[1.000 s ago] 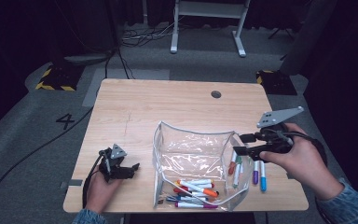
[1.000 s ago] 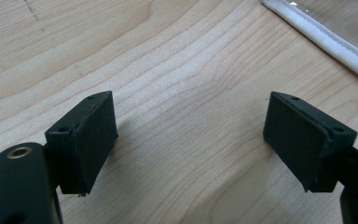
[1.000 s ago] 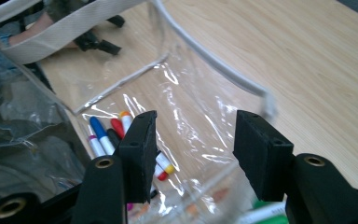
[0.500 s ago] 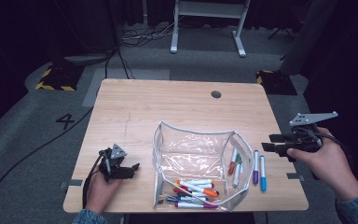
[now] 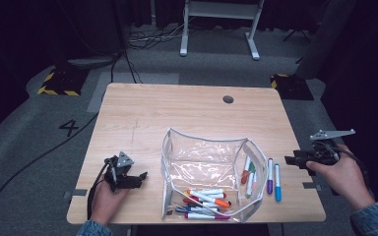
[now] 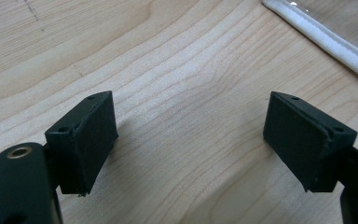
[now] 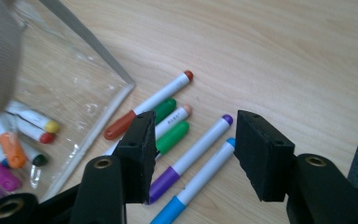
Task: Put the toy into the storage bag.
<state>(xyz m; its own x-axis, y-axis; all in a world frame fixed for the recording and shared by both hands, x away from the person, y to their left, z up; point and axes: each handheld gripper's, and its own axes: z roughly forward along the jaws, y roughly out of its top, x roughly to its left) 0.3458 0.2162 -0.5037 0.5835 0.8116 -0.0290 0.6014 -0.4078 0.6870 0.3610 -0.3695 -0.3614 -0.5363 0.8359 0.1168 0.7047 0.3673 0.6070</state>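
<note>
Off the table's right edge, the right gripper [image 5: 295, 161] hangs with jaws spread, holding nothing. Just ahead of it on the pale wooden table [image 5: 177, 113], beside the clear plastic pouch [image 5: 204, 169], lie a purple-capped white marker [image 7: 186, 158] and a blue-capped white marker [image 7: 193, 189], their long axes running roughly along its reach. That hand is nearer. Inside the pouch sit several more markers [image 5: 204, 201]. Far left, the left gripper [image 5: 137, 178] rests spread and empty.
</note>
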